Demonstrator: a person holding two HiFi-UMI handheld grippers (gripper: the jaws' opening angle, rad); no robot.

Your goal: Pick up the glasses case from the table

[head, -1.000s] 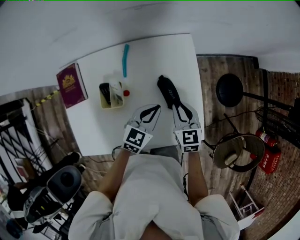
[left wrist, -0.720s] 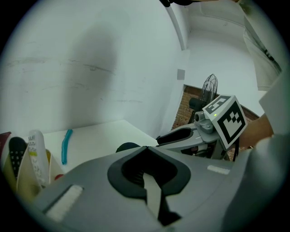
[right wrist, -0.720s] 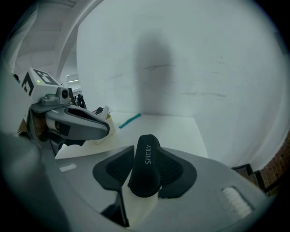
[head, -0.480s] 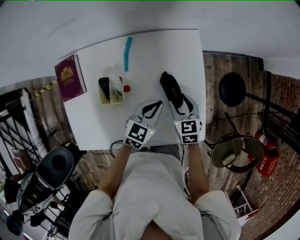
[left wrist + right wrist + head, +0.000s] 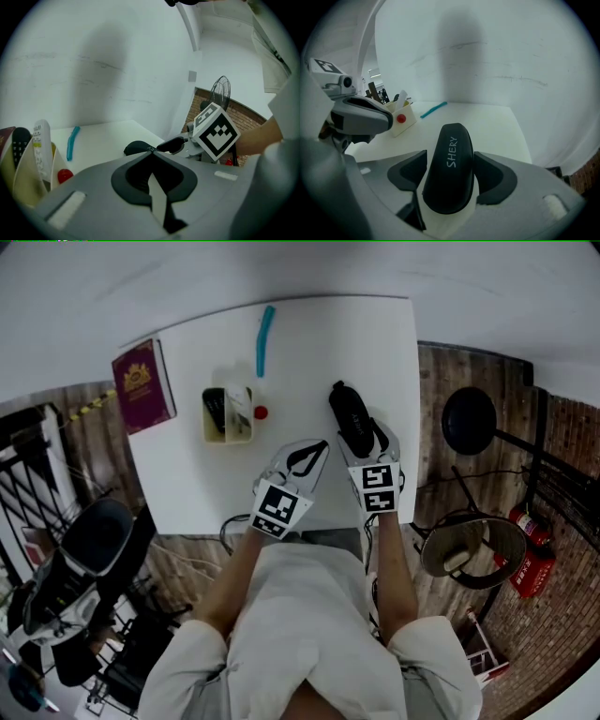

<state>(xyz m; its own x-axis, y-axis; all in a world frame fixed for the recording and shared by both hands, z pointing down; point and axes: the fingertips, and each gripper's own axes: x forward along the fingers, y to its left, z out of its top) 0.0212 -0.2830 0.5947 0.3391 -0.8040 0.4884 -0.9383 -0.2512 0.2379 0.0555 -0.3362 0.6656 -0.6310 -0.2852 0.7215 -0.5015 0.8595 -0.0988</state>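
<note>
The black glasses case (image 5: 348,414) lies on the white table (image 5: 319,343), right of centre. In the right gripper view its near end (image 5: 451,164), with pale lettering on the lid, sits between the two dark pads (image 5: 408,172). My right gripper (image 5: 362,439) straddles that end. Its jaws have just been opening and stand wide on either side of the case, not clamped on it. My left gripper (image 5: 315,448) hovers just left of the case, shut with nothing in it. From the left gripper view the case (image 5: 137,147) shows beyond the closed tips.
A cream holder (image 5: 229,416) with a remote and a red knob stands left of the grippers. A blue pen (image 5: 264,339) lies behind it and a maroon booklet (image 5: 142,386) at the table's left end. A fan (image 5: 469,418) and fire extinguisher (image 5: 531,568) stand on the floor to the right.
My right gripper has sunk forward over the near end of the case and its jaws have spread wide around it. The left gripper has hardly moved.
</note>
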